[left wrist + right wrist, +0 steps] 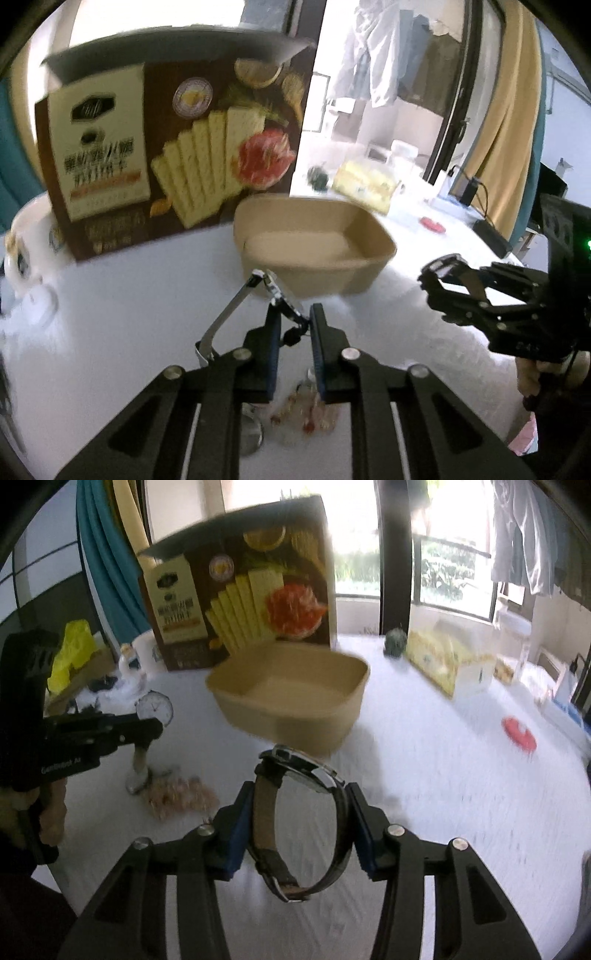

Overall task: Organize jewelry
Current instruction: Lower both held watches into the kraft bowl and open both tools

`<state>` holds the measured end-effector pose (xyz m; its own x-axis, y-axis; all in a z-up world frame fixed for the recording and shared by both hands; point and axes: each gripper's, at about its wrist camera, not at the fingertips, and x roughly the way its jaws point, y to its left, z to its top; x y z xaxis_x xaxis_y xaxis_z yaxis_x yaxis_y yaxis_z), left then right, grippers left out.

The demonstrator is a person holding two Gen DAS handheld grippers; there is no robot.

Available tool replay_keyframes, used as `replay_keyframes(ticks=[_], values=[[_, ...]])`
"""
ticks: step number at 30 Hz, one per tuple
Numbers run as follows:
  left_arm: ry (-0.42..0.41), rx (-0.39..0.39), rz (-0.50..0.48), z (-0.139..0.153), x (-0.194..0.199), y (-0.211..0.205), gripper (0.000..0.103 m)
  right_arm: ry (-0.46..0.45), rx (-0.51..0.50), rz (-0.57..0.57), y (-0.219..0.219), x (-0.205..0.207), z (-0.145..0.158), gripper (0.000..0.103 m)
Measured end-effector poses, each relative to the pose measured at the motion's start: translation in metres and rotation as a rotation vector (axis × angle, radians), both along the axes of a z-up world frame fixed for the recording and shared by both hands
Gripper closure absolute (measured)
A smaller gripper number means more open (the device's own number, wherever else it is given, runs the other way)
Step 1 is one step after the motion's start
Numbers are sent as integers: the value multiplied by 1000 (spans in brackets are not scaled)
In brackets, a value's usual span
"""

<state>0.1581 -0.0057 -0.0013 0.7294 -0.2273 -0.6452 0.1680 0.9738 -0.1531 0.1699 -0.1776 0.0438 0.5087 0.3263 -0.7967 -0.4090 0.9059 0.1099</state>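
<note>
Right claw (pixel 301 818) clamps a dark leather-strapped wristwatch (pixel 295 812) level above the tabletop (pixel 443 812), tan paper bowl (pixel 288 698) just ahead; left claw (pixel 293 332) pinches a silver-cased watch (pixel 273 291).

Counting two wristwatches: dark leather-strap one (pixel 306 823) between the right fingers, silver-faced one (pixel 154 709) at the left's. One tan paper tray (pixel 291 701), one brown cracker box (pixel 240 594).

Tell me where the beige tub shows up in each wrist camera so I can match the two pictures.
Left wrist view: the beige tub sits at centre, just beyond the left claw gripping a silver watch band.
Right wrist view: the beige tub is at centre, just above the leather-strap watch in the right claw.
Shared landmark: the brown cracker box standing directly behind the tub.
</note>
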Motion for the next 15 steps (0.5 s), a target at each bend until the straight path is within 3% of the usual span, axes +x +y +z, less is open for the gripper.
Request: replay_keyframes(ticks=[9,15], values=[[-100,31,-59,36,41,-13,88,-107,13,26,10,47,21,57],[-61,38,-83,23,80,-19,88,-129,35,30,17,80,18,56]])
